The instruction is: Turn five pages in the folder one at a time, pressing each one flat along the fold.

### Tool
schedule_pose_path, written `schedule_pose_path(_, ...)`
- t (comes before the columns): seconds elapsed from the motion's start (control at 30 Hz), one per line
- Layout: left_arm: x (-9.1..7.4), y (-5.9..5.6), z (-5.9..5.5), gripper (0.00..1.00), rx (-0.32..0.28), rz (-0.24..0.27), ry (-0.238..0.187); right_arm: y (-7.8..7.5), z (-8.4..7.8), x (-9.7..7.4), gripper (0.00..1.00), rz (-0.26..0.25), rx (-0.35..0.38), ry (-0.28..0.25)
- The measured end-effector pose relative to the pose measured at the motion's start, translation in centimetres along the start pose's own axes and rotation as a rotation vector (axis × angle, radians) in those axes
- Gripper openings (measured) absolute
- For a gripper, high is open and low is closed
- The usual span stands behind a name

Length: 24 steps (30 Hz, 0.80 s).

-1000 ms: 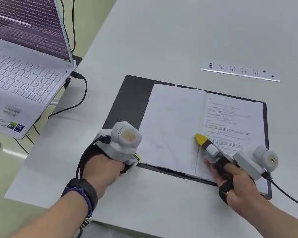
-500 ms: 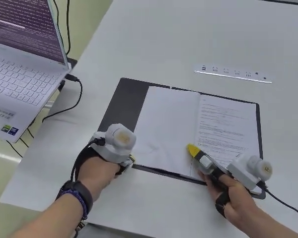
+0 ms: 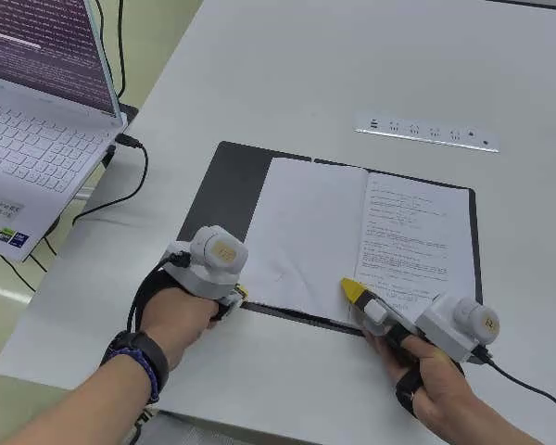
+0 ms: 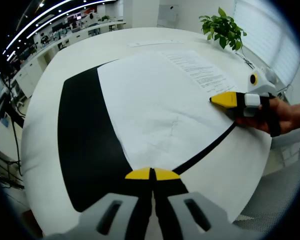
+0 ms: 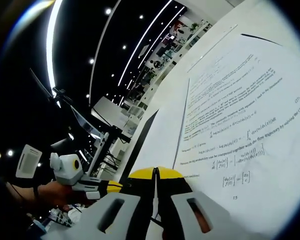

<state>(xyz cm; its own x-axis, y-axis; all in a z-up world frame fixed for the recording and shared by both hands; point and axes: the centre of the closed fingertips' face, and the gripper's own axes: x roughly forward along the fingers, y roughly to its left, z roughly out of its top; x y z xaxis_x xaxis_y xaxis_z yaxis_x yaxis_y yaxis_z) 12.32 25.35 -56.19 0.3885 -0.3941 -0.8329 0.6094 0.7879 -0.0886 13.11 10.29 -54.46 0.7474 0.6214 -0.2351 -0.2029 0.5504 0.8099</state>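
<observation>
Black open folder of white pages (image 3: 224,185): left gripper (image 3: 239,295), closed empty, apparently steadies near-left cover; right gripper (image 3: 352,287), closed empty, presses near fold.

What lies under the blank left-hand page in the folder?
The black folder cover shows beyond the left and near edges of the blank page, on the white table. Whether other sheets lie beneath it is covered.
</observation>
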Motion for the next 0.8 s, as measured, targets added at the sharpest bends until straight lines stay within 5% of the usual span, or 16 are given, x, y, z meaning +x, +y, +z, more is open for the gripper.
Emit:
schedule_pose_path(0.53, 0.0, 0.0, 0.0, 0.00, 0.010, 0.002, -0.014, 1.0, -2.8, -2.4, 0.00, -0.016, 0.032, 0.024)
schedule_pose_path(0.8, -0.1, 0.0, 0.0, 0.00, 0.007, 0.007, -0.020, 0.7, -3.1, -2.7, 0.00, -0.068, 0.085, -0.012)
